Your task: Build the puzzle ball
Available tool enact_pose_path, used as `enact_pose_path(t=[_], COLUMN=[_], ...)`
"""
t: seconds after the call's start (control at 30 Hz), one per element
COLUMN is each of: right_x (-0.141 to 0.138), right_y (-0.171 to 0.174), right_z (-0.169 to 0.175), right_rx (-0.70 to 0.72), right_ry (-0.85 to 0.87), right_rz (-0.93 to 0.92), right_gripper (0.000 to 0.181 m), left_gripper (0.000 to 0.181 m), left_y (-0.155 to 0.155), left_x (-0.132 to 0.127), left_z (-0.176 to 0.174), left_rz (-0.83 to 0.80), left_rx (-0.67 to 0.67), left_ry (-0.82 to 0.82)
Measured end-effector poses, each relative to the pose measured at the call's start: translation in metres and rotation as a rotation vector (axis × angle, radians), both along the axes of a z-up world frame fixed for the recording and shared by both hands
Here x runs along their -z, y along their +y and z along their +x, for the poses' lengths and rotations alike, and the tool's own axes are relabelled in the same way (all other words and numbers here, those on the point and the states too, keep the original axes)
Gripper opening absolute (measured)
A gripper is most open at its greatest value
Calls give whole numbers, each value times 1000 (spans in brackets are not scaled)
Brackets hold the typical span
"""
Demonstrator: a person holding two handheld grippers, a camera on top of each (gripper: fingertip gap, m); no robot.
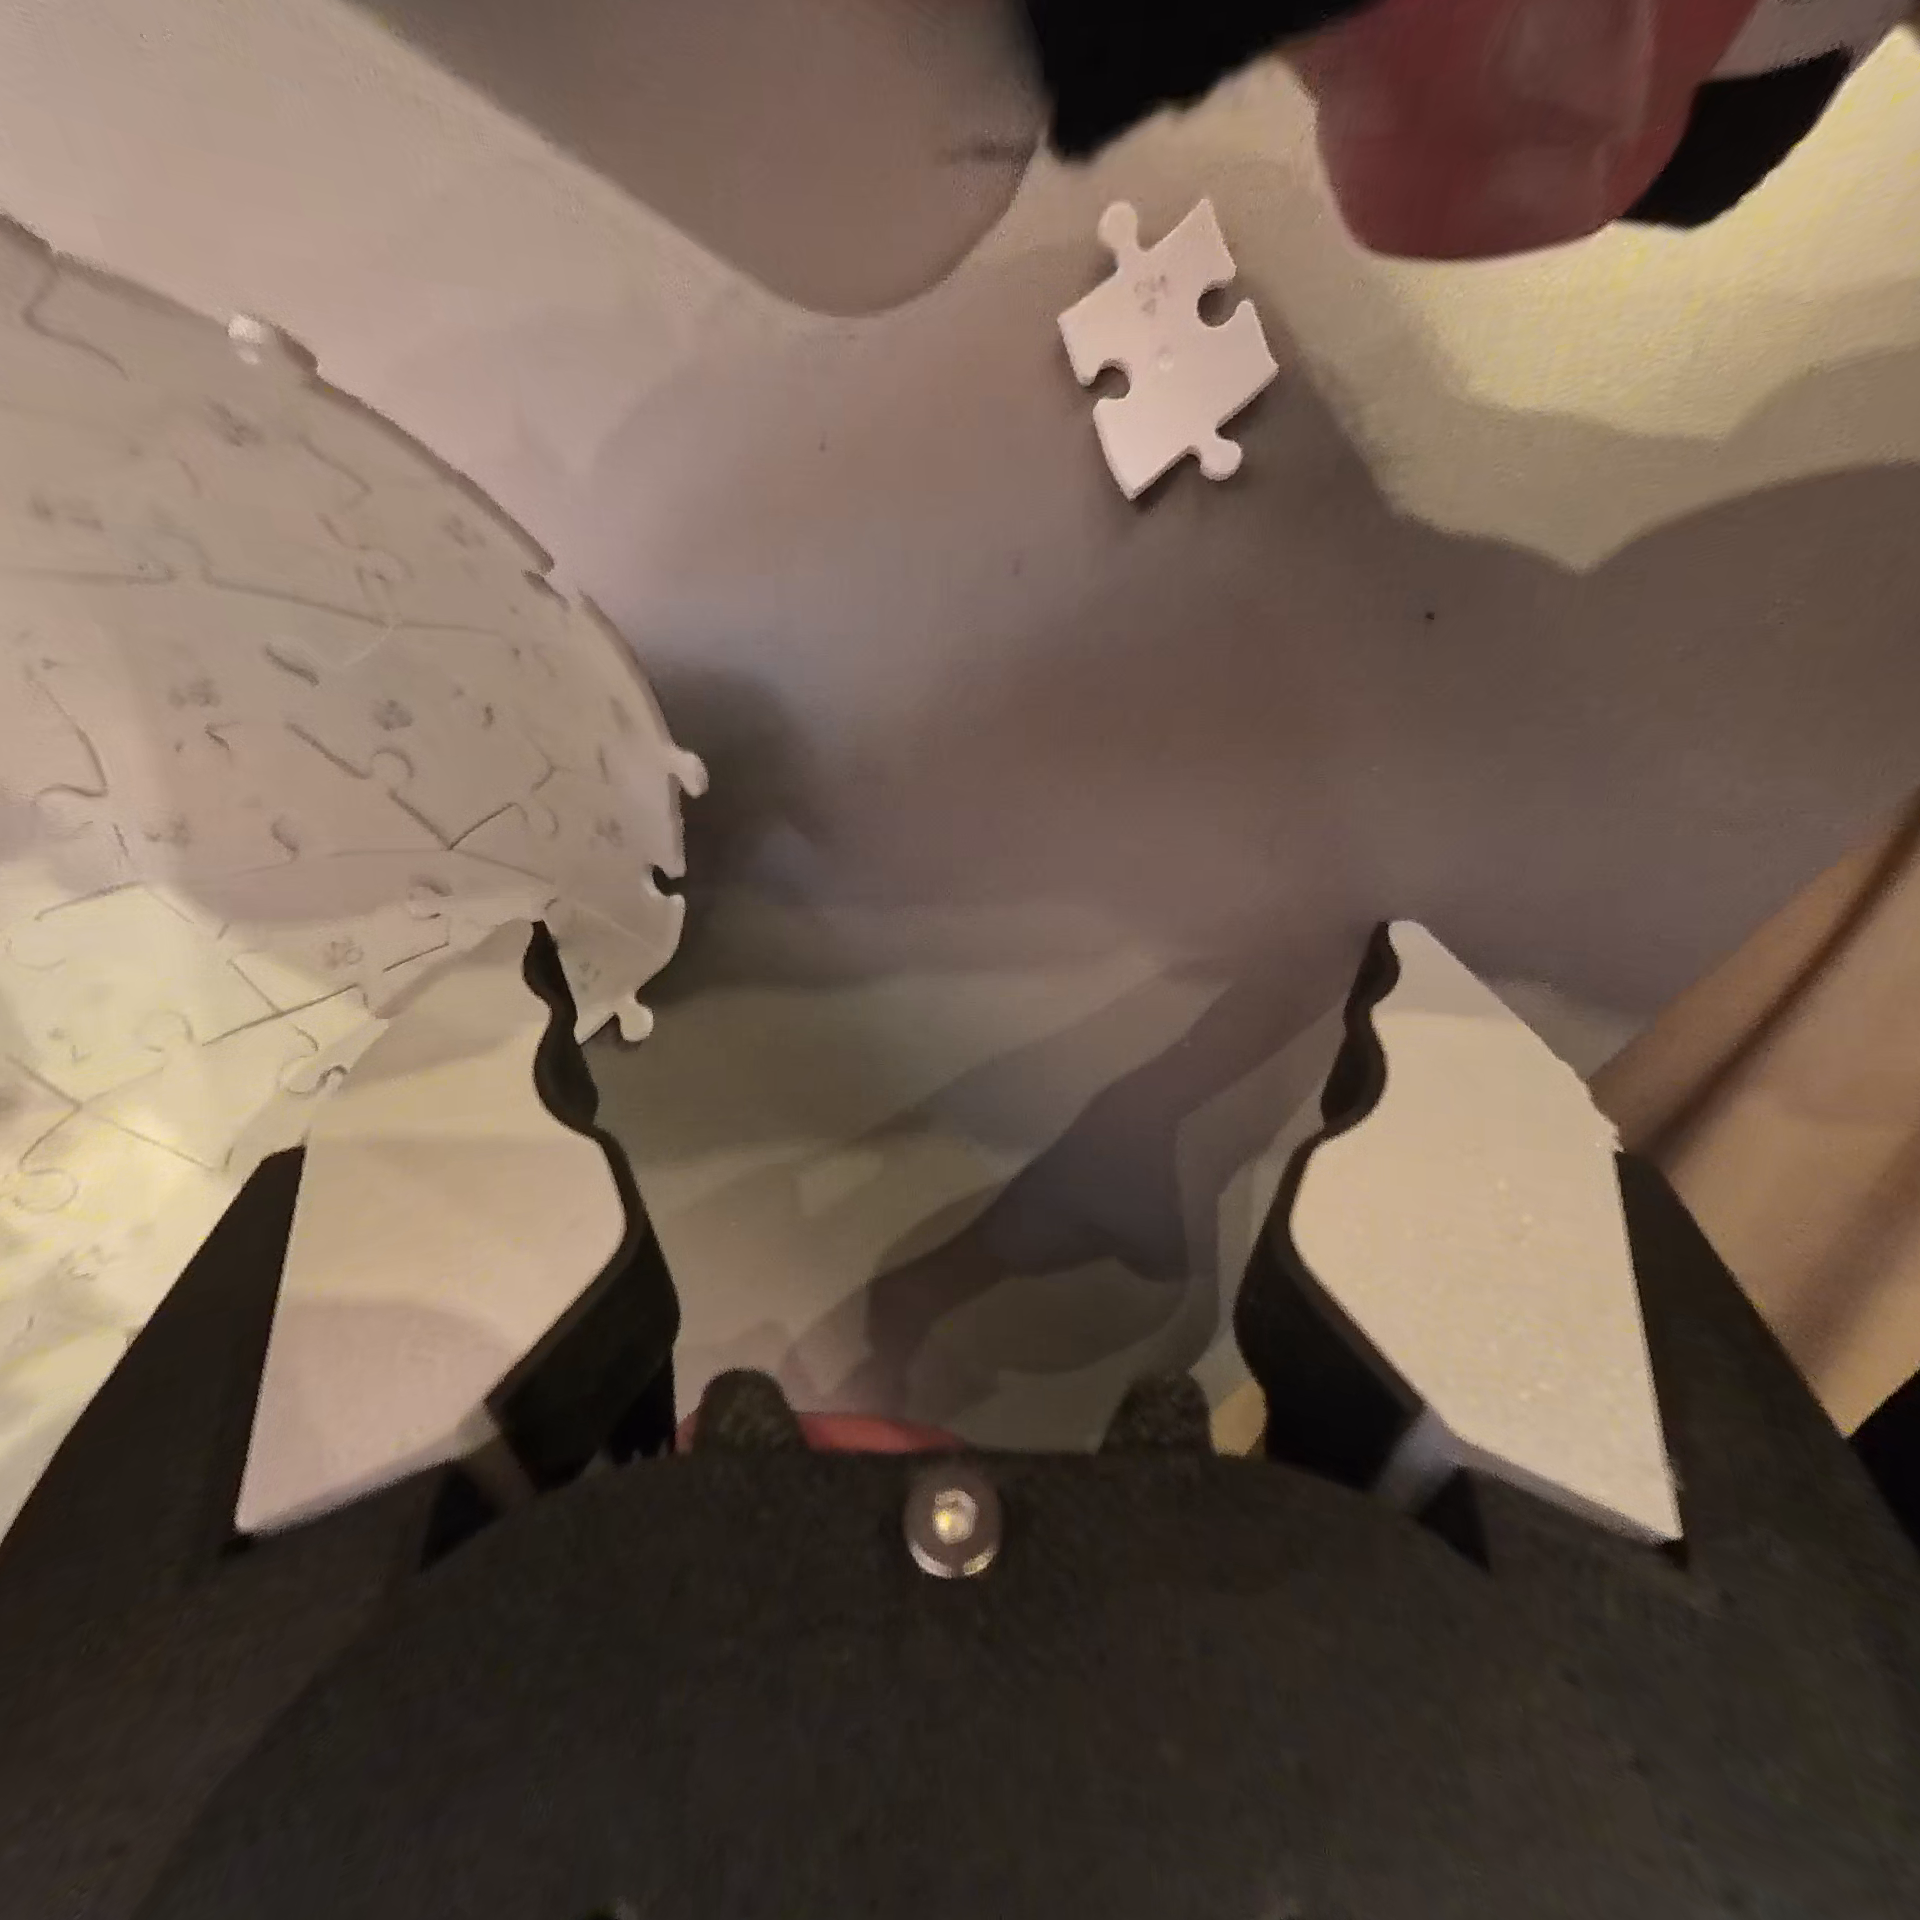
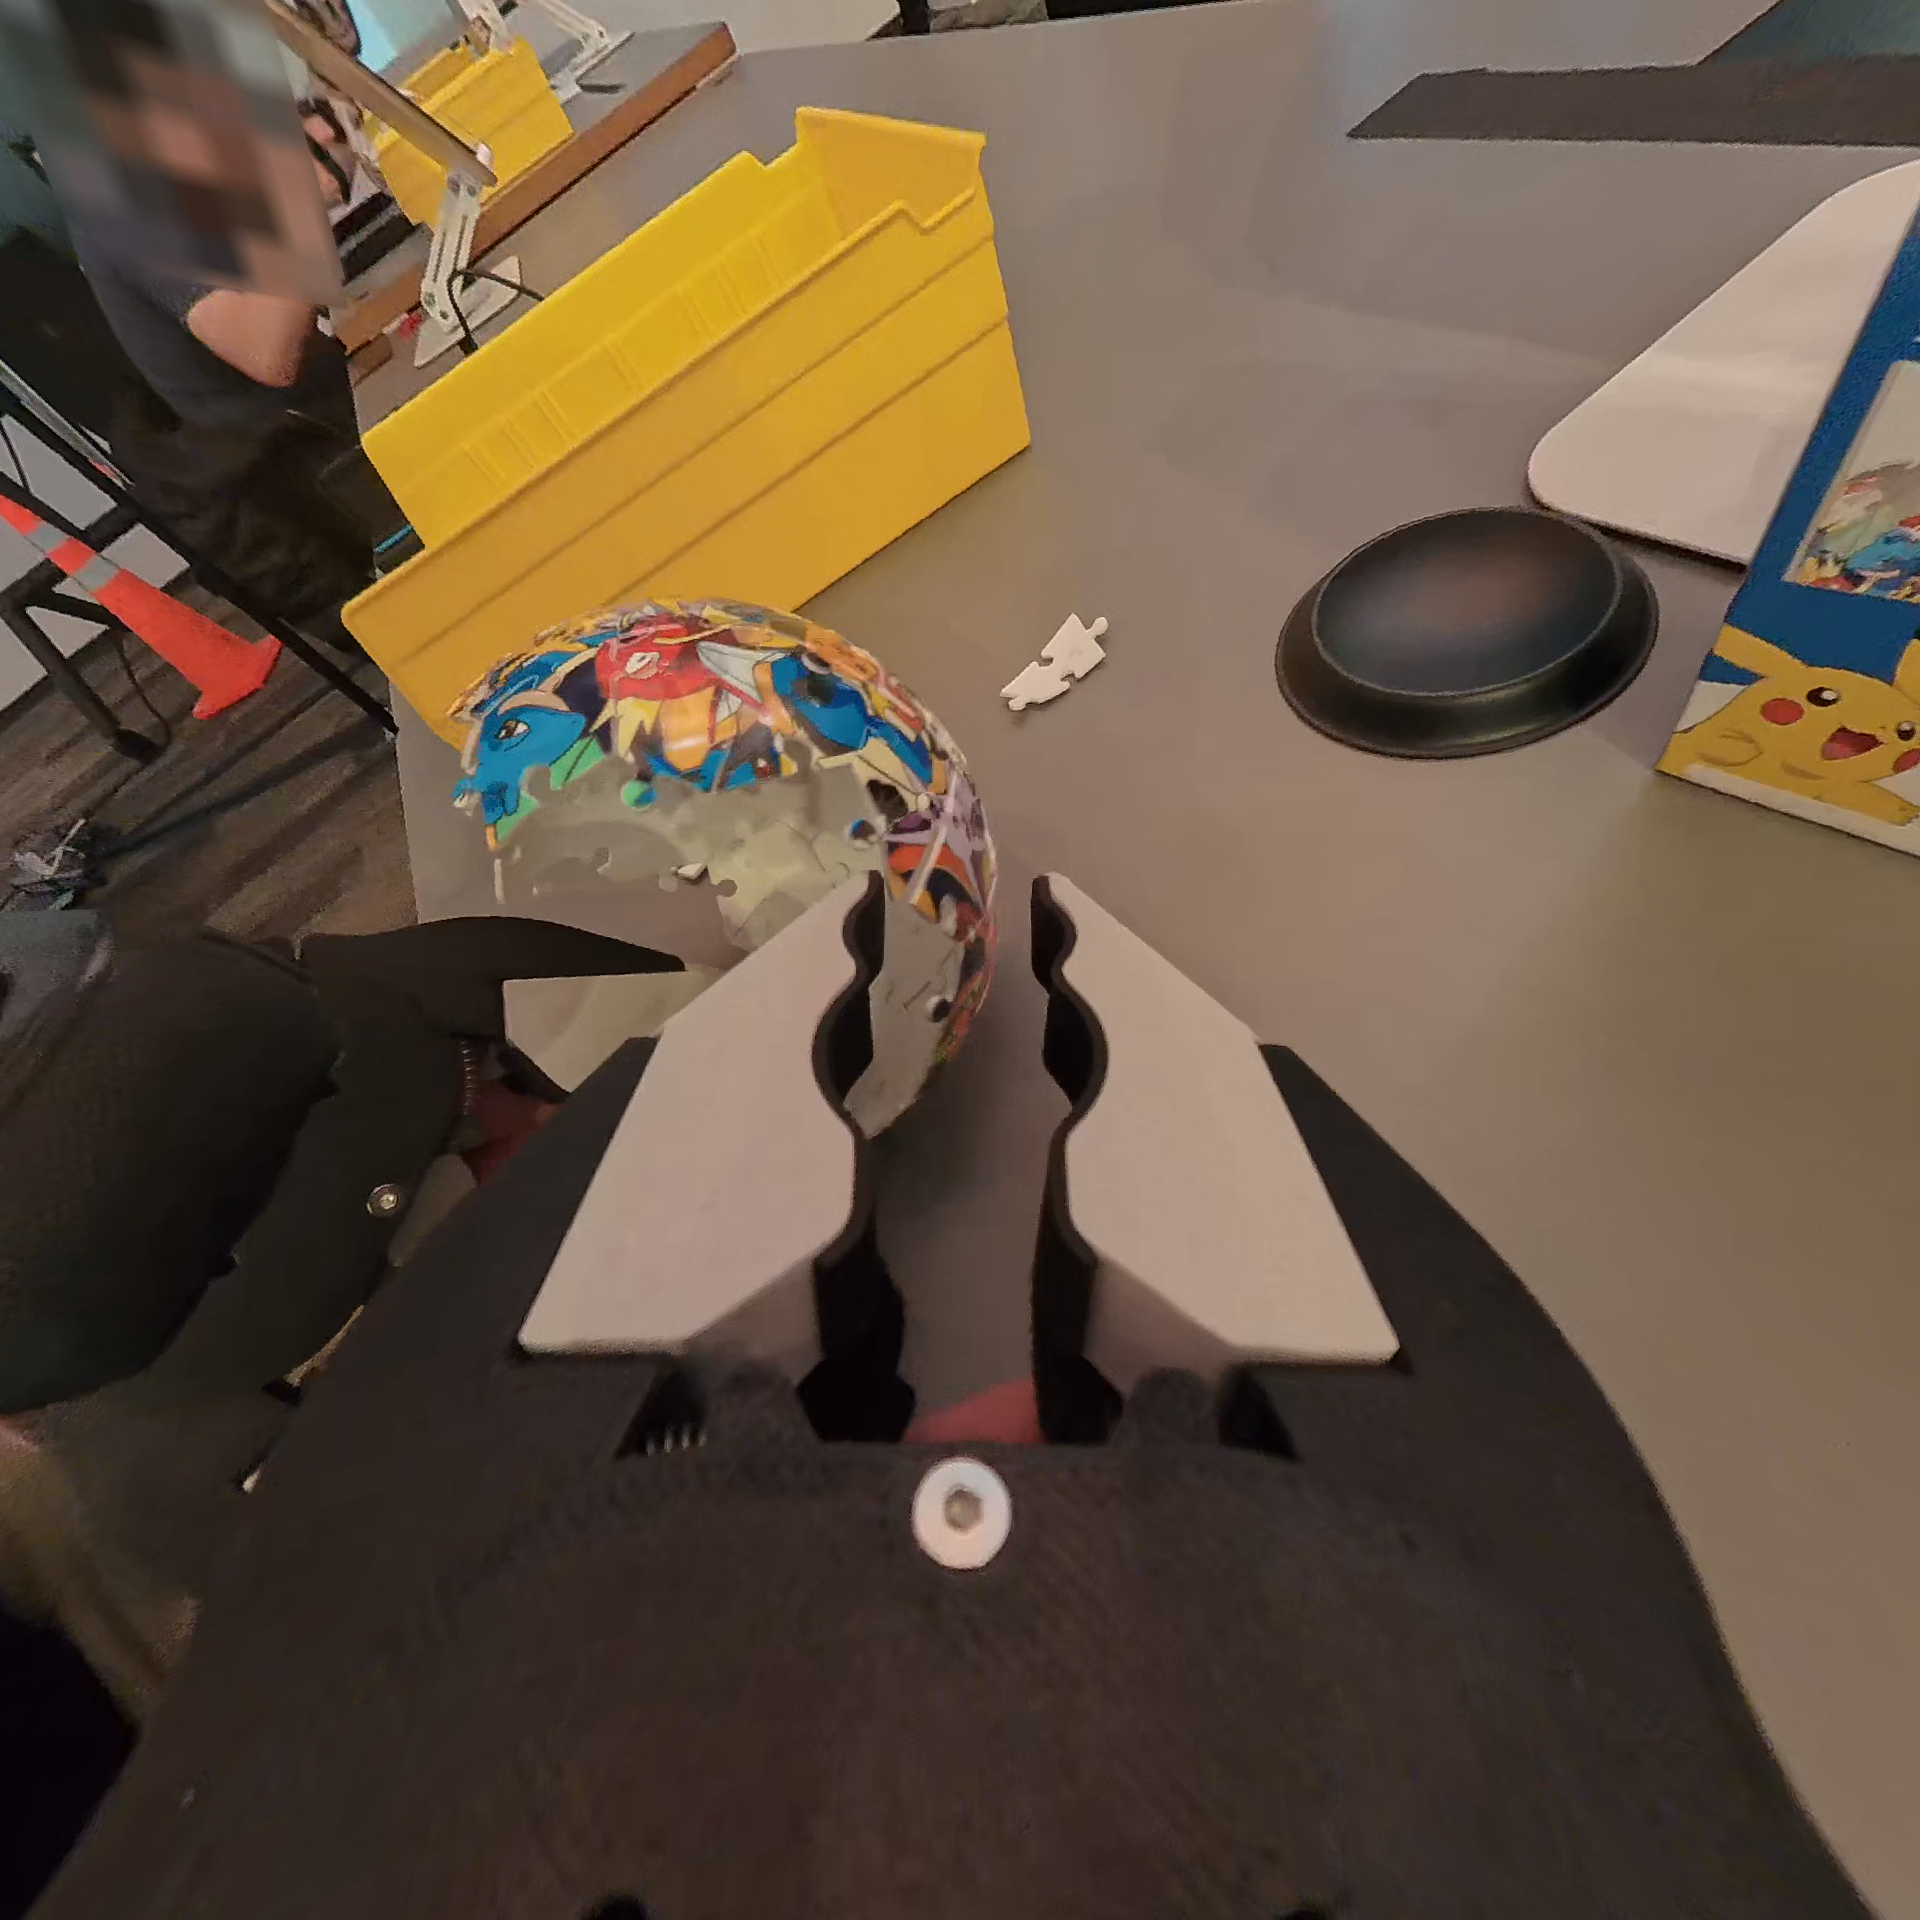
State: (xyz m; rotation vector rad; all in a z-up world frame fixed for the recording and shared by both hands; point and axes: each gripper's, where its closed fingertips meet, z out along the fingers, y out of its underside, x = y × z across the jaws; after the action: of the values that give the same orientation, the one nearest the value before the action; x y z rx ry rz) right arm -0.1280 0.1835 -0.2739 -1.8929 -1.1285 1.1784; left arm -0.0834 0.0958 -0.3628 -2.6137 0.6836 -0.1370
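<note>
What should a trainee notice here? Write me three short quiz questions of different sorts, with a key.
1. True or false: the loose white puzzle piece lies inside the yellow bin.
2. Which thing stands nearest the picture box? A) yellow bin B) black round stand C) puzzle ball
3. Fill in: the jaws of the left gripper stand ____ (open or shut).

Key: 1 false, it lies on the grey table; 2 B; 3 open.
</note>
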Motion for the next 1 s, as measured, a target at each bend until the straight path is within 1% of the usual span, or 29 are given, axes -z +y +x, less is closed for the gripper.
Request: enact_pose_path(t=[0.1,0.37,0.57,0.8,1.0], right_x=[-7,-13,-7,-2,19], right_y=[4,22,29,21,3], right_z=[4,21,24,24,22], right_rx=[10,73,87,21,-76], right_ry=[26,47,31,-14,-99], right_rz=[-7,-10,-10,-7,-61], right_gripper=[28,24,23,23,24], left_gripper=[135,133,133,132,131], left_y=[0,-5,-9,-10,-10], left_x=[0,-1,-3,-4,-6], left_z=[-1,-9,-18,-19,-20], left_rz=[2,7,7,15,28], left_rx=[-5,-10,1,16,31], left_ry=[1,6,-2,-27,-35])
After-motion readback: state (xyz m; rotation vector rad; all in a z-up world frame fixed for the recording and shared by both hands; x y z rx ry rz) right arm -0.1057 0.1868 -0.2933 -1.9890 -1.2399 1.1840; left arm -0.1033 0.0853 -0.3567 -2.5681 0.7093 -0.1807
